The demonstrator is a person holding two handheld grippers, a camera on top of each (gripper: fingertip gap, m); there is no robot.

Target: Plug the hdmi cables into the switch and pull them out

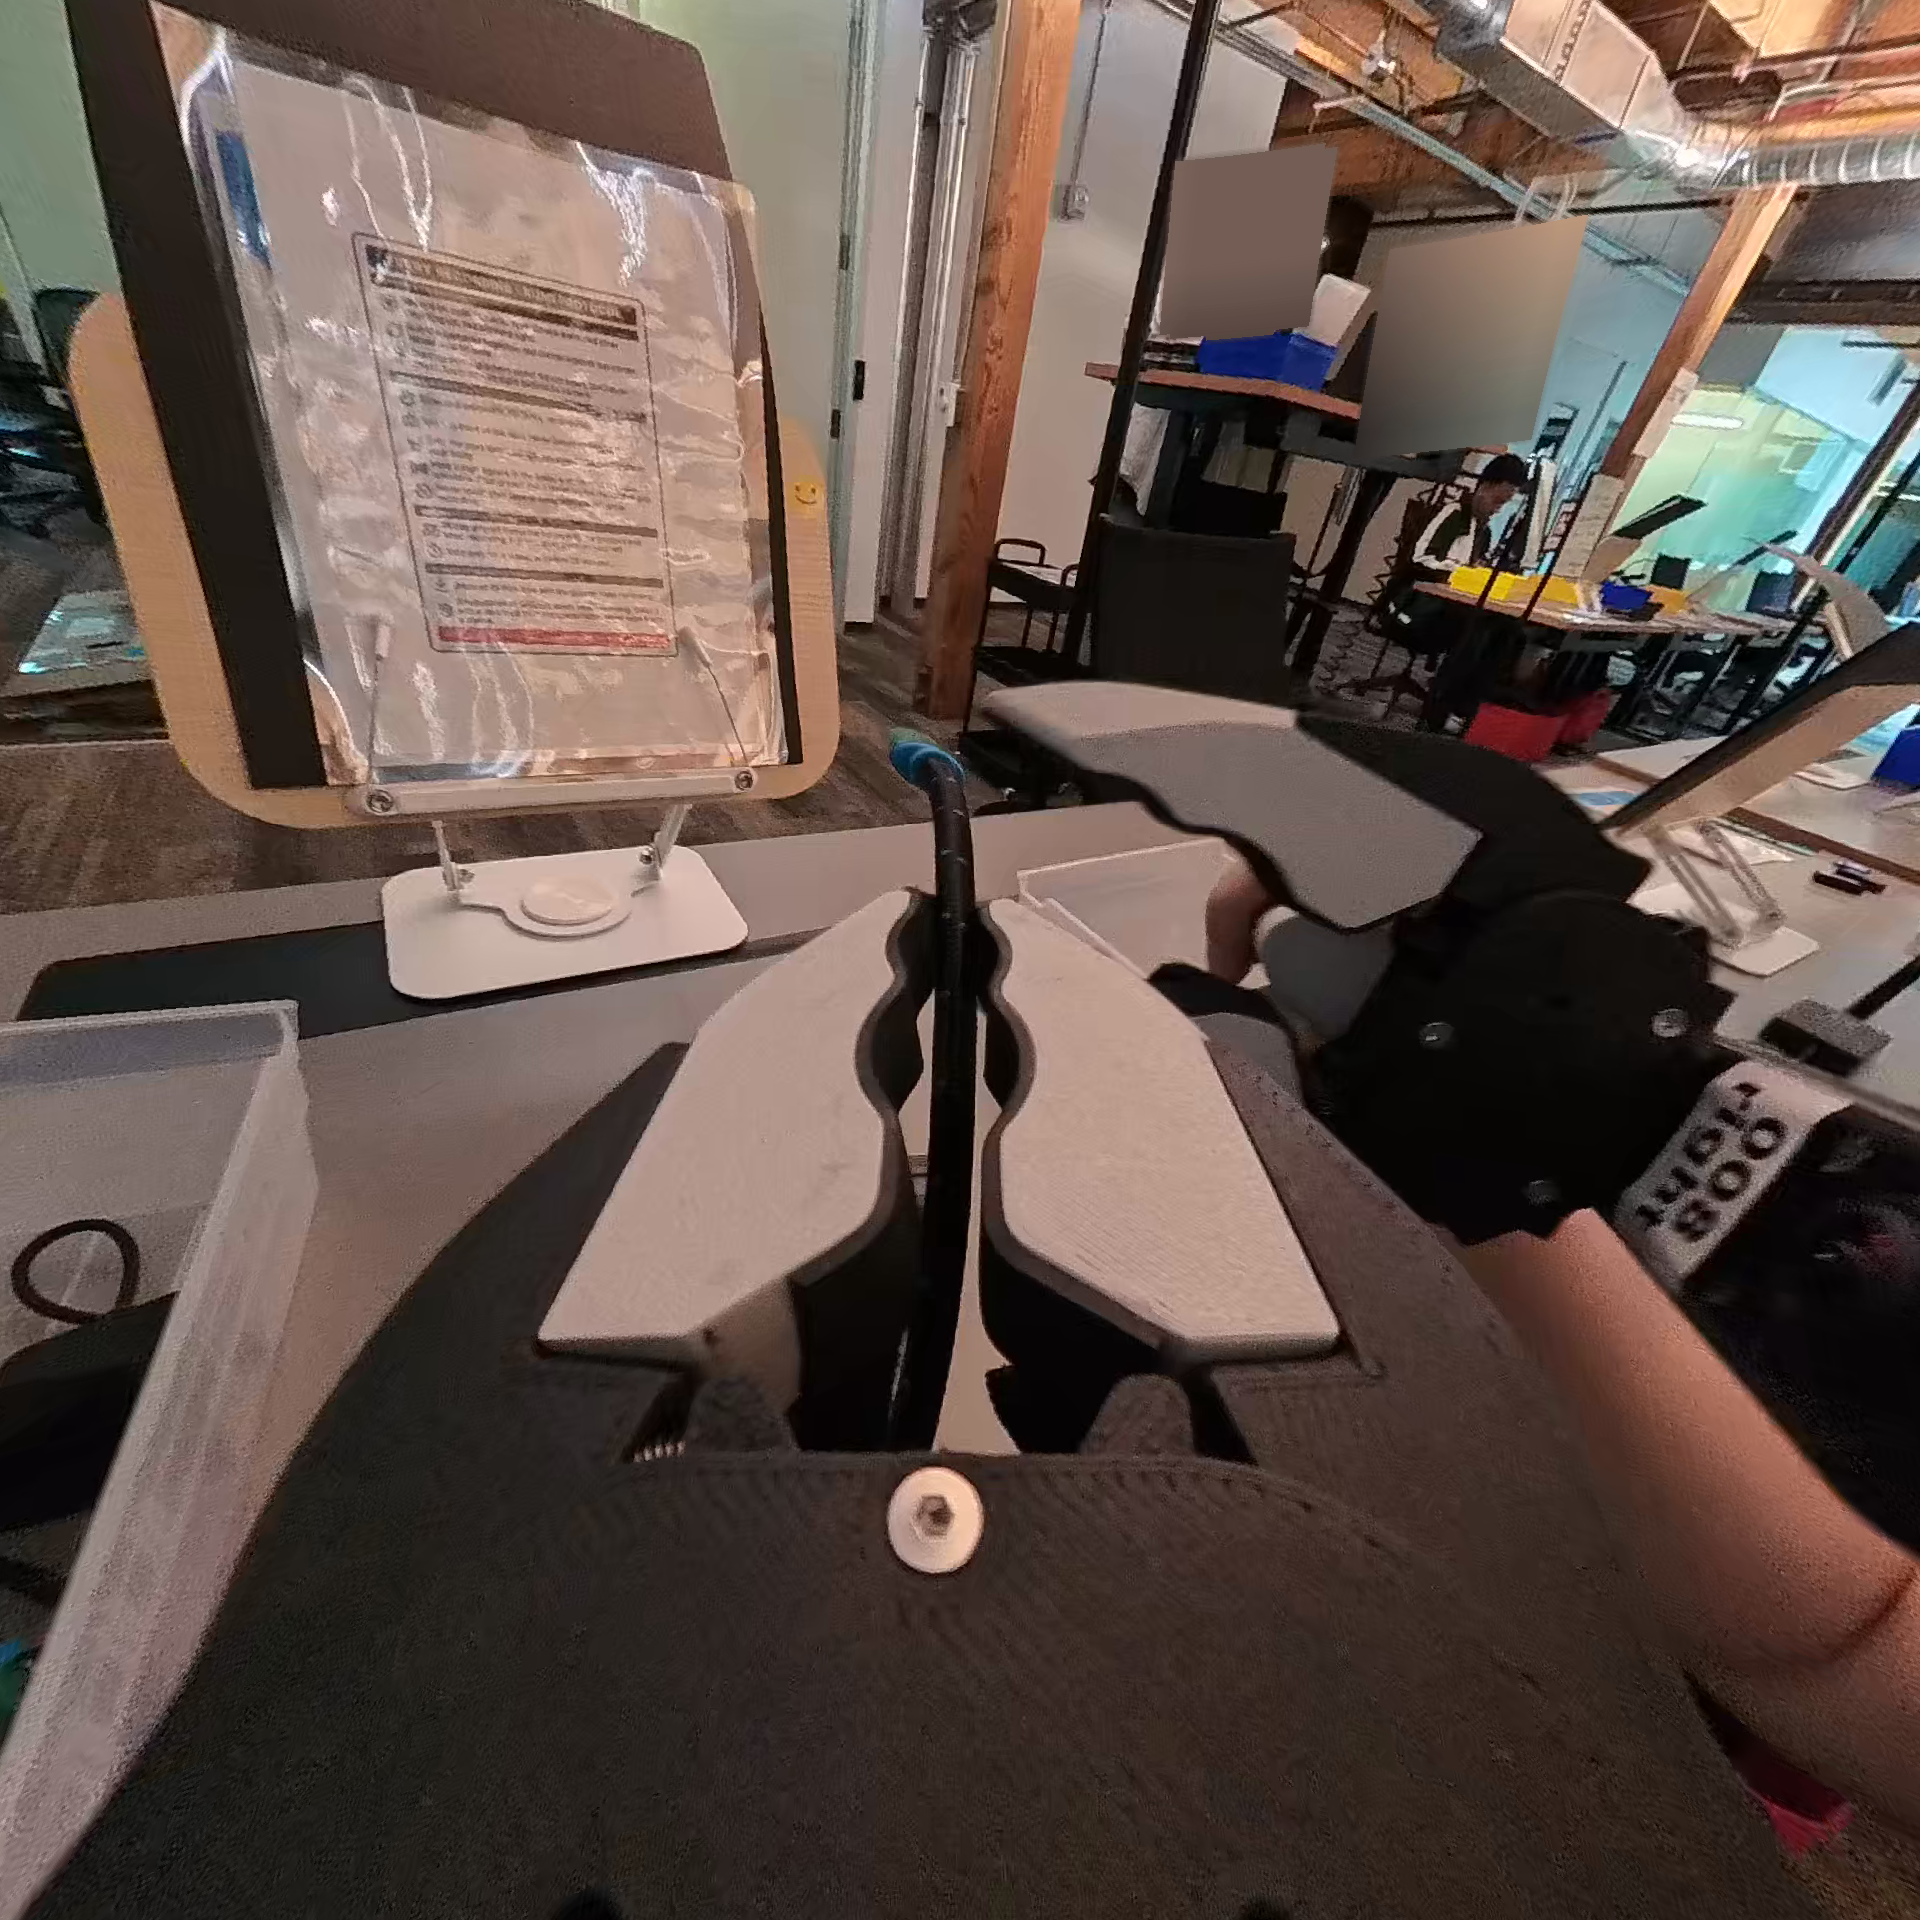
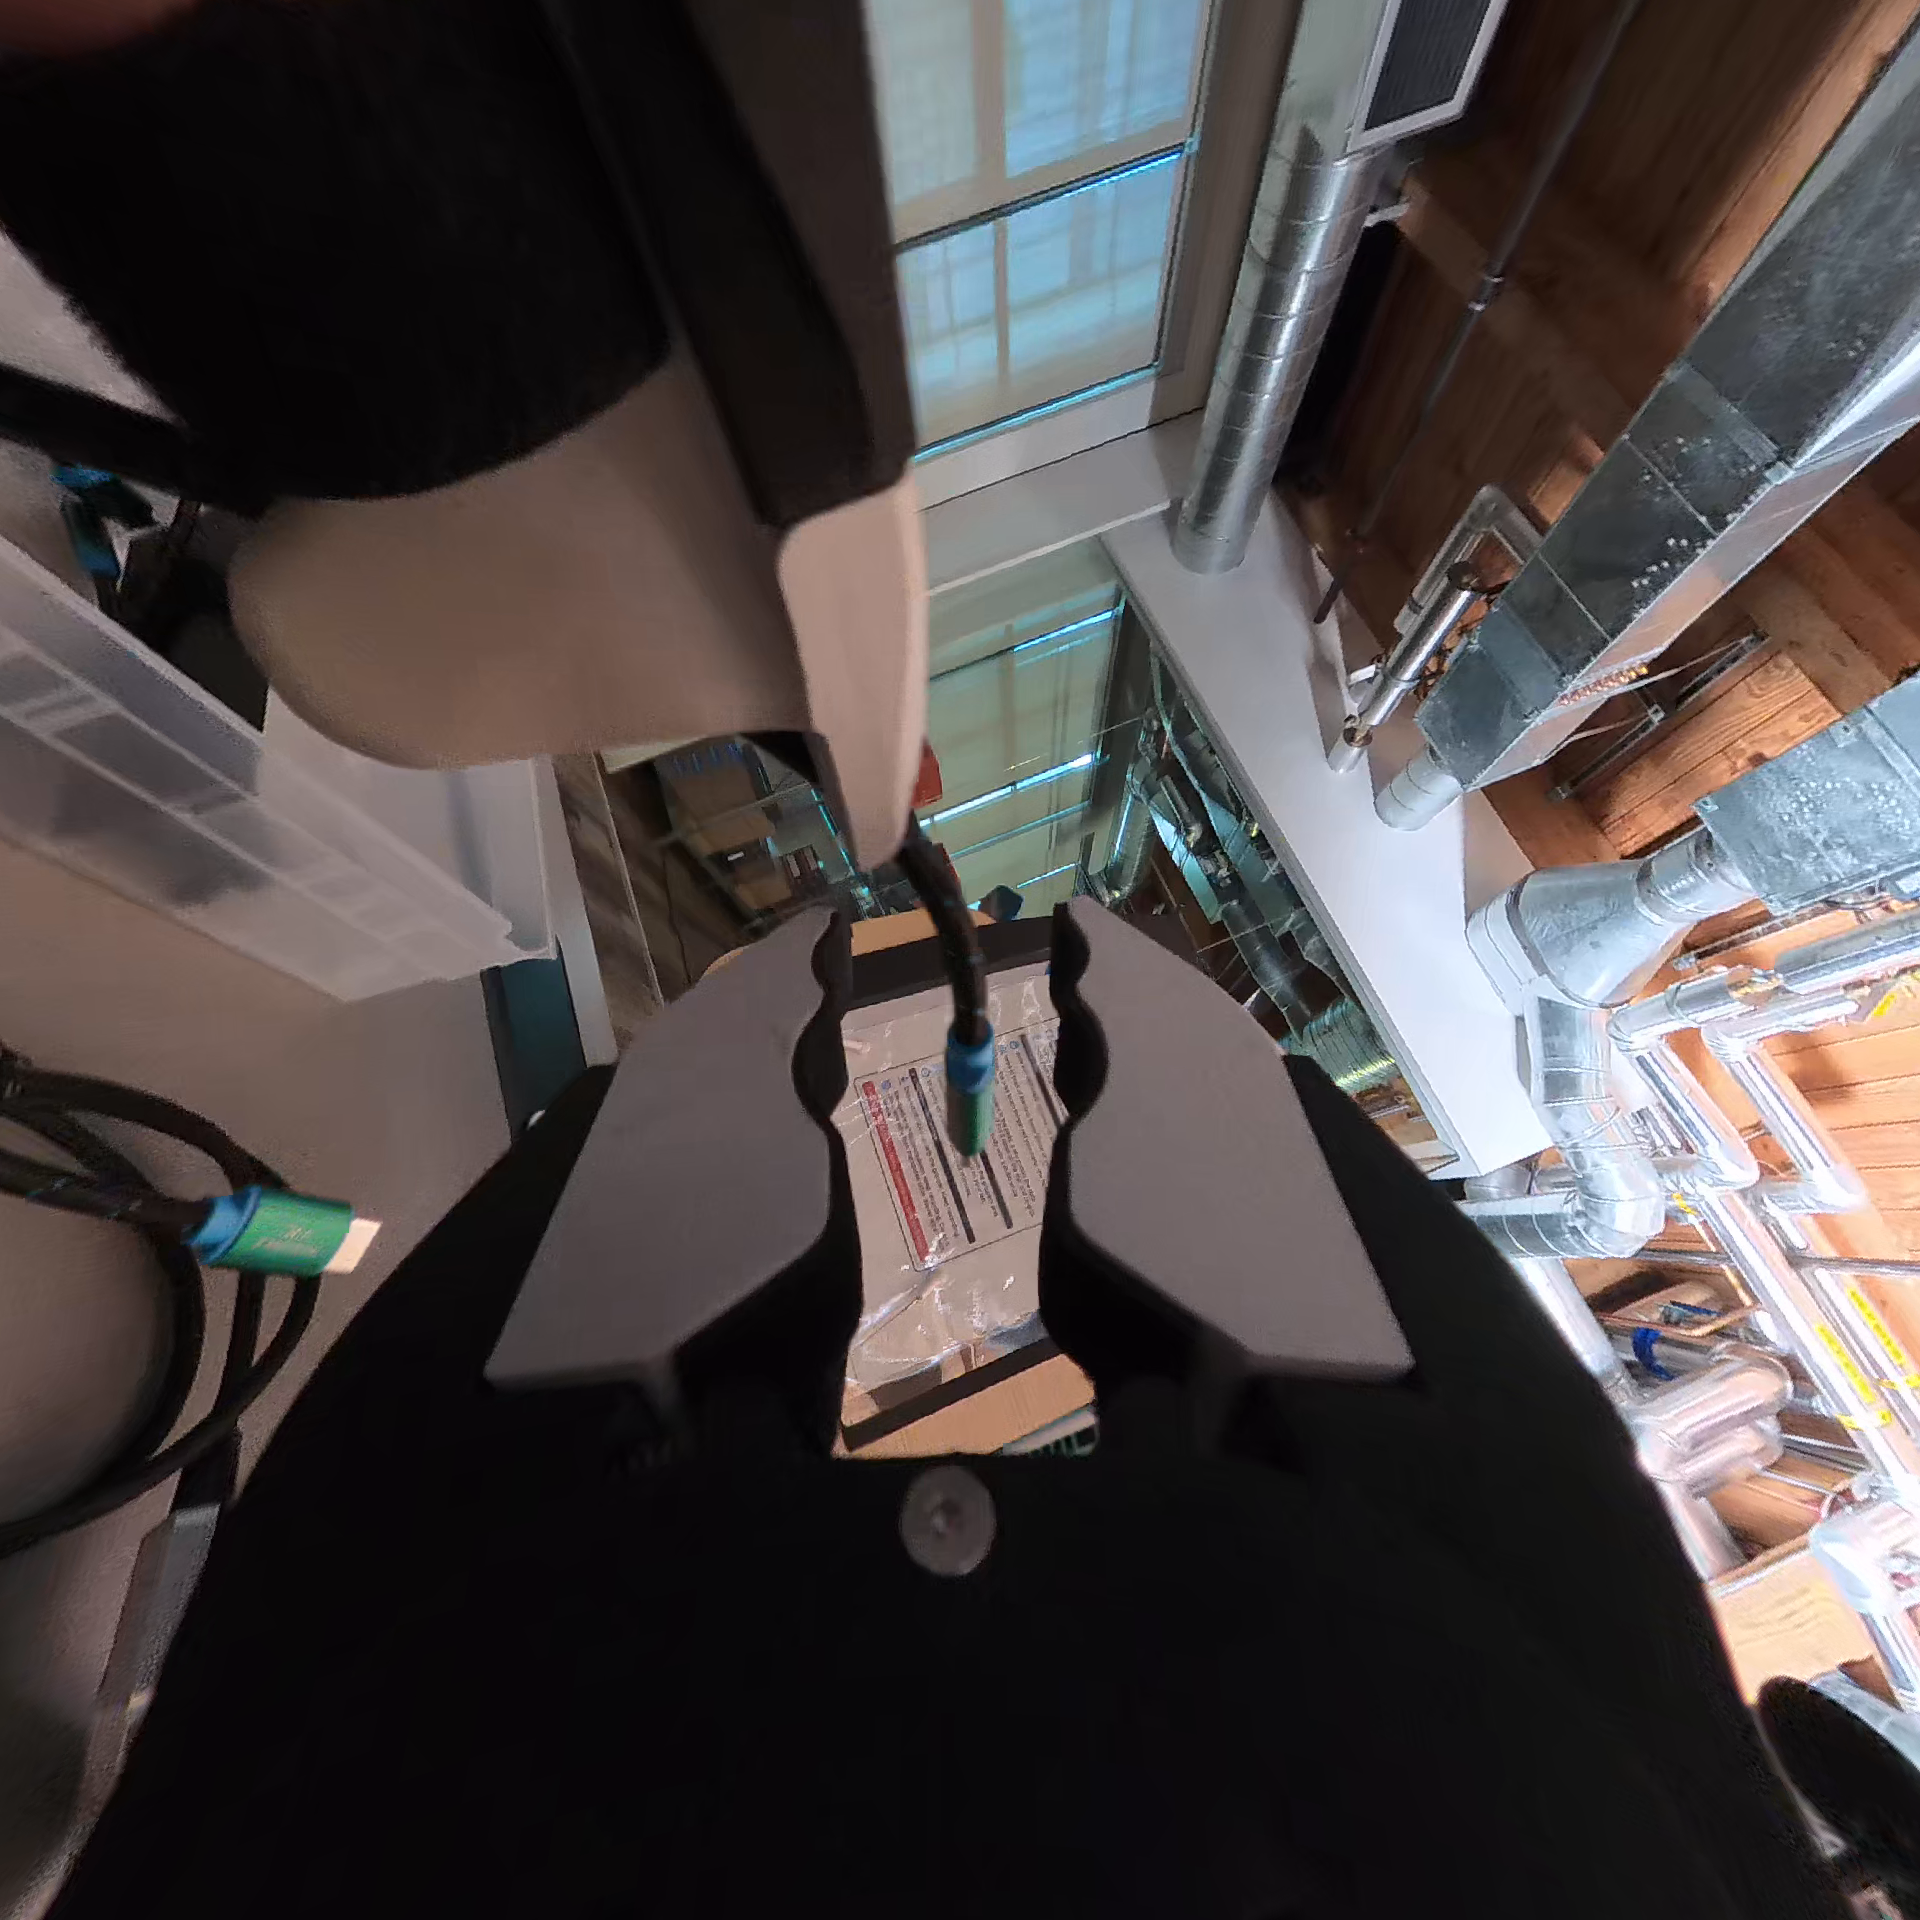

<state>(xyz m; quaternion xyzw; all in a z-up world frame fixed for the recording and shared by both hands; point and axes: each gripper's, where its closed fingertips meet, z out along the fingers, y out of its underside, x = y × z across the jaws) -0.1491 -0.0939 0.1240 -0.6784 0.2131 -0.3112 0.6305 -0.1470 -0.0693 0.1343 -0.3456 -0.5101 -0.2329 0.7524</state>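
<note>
Left wrist view: braided hdmi cable [image 1: 951,1039] is clamped by left gripper [image 1: 951,920]. Right gripper [image 2: 940,925] is held wide apart w/ the green plug [image 2: 968,1091] between its fingers, untouched.

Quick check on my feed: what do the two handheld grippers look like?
Both match: the left gripper has a textured black printed body, light grey wavy-edged fingers and one pale centre screw. The right gripper looks the same, darker in shadow.
</note>
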